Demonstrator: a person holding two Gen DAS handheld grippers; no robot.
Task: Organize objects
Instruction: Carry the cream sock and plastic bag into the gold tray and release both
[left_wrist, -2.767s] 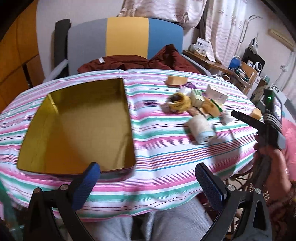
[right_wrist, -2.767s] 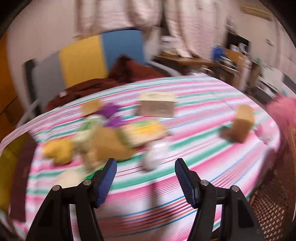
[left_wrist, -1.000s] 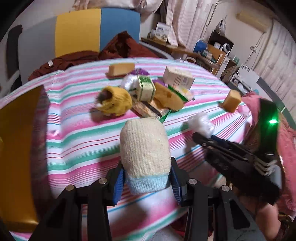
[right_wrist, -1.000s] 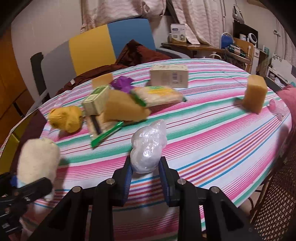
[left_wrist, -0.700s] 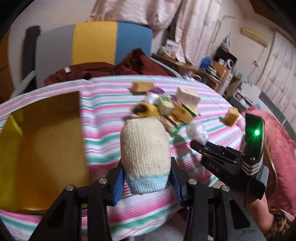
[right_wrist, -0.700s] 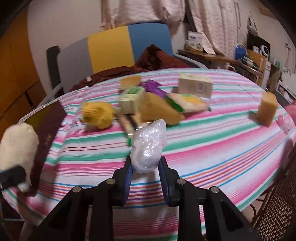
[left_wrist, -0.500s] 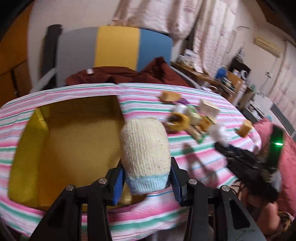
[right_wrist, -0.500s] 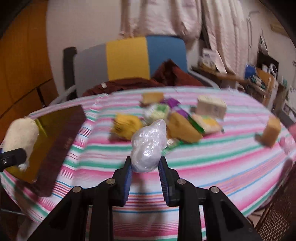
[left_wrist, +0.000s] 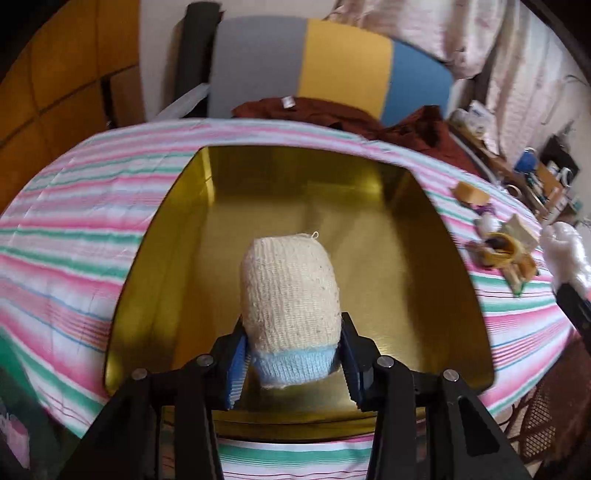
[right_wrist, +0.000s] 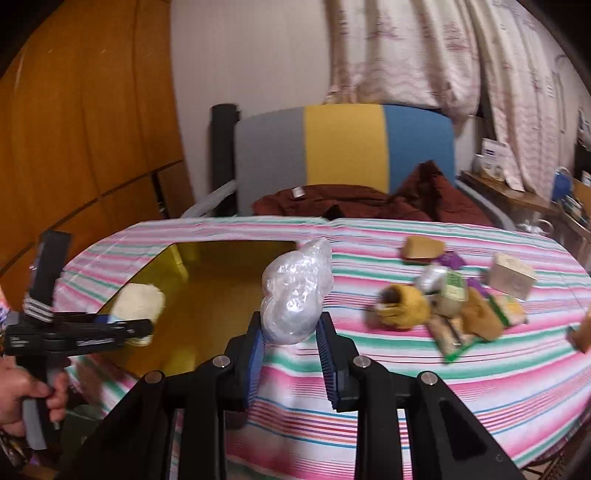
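Both grippers have swung across from the clutter to the tin since a second ago, each carrying the same load as then. Left gripper (left_wrist: 291, 363) is clamped on a knitted roll (left_wrist: 290, 295), blue pads pressing its pale blue cuff from both sides; the roll is cream, ribbed, rounded at the top with a loose thread end, and it hangs over the middle of the tin (left_wrist: 436, 266). That tin is a shallow gold tray with rounded corners, sitting on the striped cloth (left_wrist: 74, 236) at the tabletop's left end, close to the near edge.

Right gripper (right_wrist: 290, 345) is narrowly closed on a wad (right_wrist: 295, 291) of clear, crinkled plastic, shiny white and lumpy, which stands up between the pads. From the right wrist view it hangs over the cloth just beside the tin's right edge, above the near part of the tabletop. In that view the left gripper shows at the left, held by a hand (right_wrist: 22, 391), with the roll over the tin's near left part.

Farther right on the tabletop lies the clutter: a yellow knit piece (right_wrist: 404, 306), a green-labelled box (right_wrist: 454, 291), a pale carton (right_wrist: 511, 275), a tan block (right_wrist: 421, 249) toward the far edge, something purple (right_wrist: 452, 260), and a green-edged packet (right_wrist: 509, 310). Print on these is too blurred to read.

Beyond the far edge stands a chair (right_wrist: 343, 147) in grey, yellow and blue with a dark red garment (right_wrist: 351, 205) on it.
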